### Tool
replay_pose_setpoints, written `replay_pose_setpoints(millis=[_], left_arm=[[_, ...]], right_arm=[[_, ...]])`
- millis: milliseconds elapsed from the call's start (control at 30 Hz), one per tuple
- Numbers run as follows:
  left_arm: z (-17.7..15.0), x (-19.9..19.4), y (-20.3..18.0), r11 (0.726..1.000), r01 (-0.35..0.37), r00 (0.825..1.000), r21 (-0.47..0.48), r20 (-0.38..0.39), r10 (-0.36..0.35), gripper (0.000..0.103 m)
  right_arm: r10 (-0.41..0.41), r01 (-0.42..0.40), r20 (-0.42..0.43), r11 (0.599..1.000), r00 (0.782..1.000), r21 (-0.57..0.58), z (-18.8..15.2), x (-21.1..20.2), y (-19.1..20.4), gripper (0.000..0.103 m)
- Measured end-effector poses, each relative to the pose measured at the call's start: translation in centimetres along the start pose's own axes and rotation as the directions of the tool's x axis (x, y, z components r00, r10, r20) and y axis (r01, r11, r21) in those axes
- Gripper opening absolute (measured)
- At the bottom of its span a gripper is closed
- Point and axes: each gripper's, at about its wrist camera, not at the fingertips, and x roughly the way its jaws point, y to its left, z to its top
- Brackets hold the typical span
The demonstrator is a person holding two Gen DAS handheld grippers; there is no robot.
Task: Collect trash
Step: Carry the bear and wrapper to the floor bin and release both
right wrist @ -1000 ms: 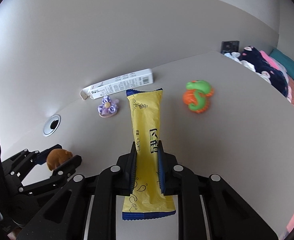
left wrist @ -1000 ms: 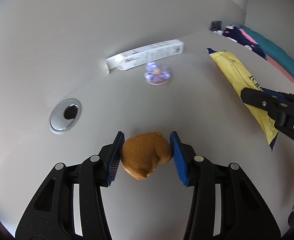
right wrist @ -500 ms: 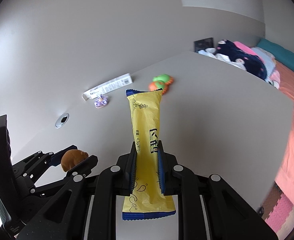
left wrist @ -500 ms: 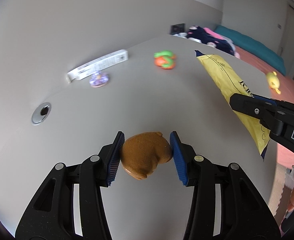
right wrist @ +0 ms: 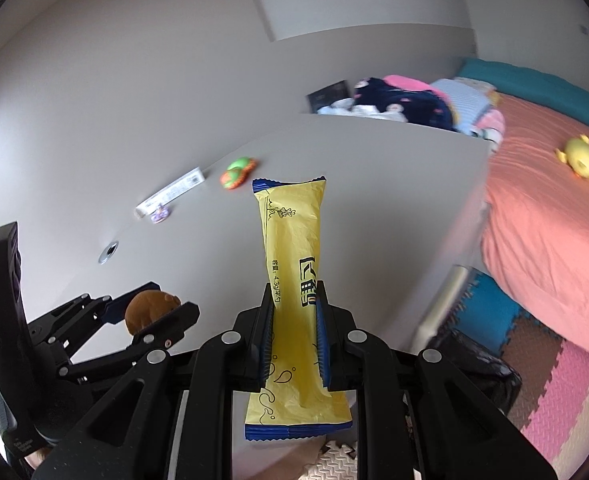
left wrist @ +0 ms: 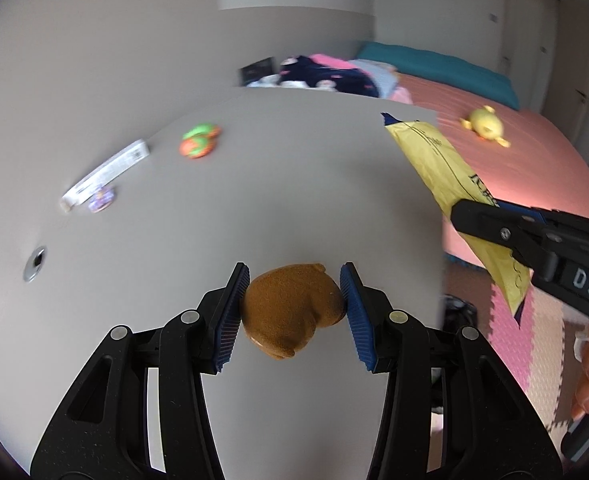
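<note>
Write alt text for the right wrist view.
The right gripper clamps a long yellow snack wrapper that stands up between its fingers, over a grey table. Lower left, the left gripper holds a small brown plush toy; a pink bed lies right.

A: Where does the left wrist view look from?

B: From just behind its own jaws, slanting down across the grey counter toward the bed.

A: And the right wrist view?

B: Likewise, from further right, above the counter's edge. Both views share the counter, the bed, the yellow toy and the floor mats.
</note>
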Motion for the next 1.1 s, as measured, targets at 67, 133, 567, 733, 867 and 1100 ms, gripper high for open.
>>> replay_pose_setpoints(millis=[67,133,567,733,867,1100], left_arm=[[0.1,-0.4,-1.8,1.0,0.018,1.0,0.017,0.006,-0.018,0.047],[0.2,-0.7,-3.3,0.999,0.043,0.999,0.028,0.008,-0.043,0.047],[-2.0,1.8,-15.1,0.977,0.167,0.983,0.134,-0.097,-0.155,0.047],[-2.5,3.3,-18.7,0.963,0.208,0.972,0.173,-0.143,-0.185,0.047],[-2.3,4.2,-20.4,0.954,0.232,0.966,0.191,-0.165,-0.201,0.047],[-2.4,6.0,-21.4,0.946,0.252,0.956,0.204,-0.204,-0.211,0.047]], right_arm=[[-0.02,0.019,0.012,0.999,1.0,0.027,-0.6,-1.2,-1.7,0.019],[-0.037,0.036,0.02,0.998,0.999,0.046,-1.1,-2.3,-3.3,0.019],[-0.13,0.116,0.046,0.966,0.99,0.233,-6.9,-7.6,-14.5,0.019],[-0.163,0.145,0.039,0.944,0.986,0.295,-8.5,-8.6,-18.0,0.019],[-0.179,0.162,0.028,0.934,0.983,0.318,-9.0,-8.6,-19.8,0.019],[-0.188,0.176,0.004,0.926,0.982,0.335,-9.0,-7.6,-21.3,0.019]])
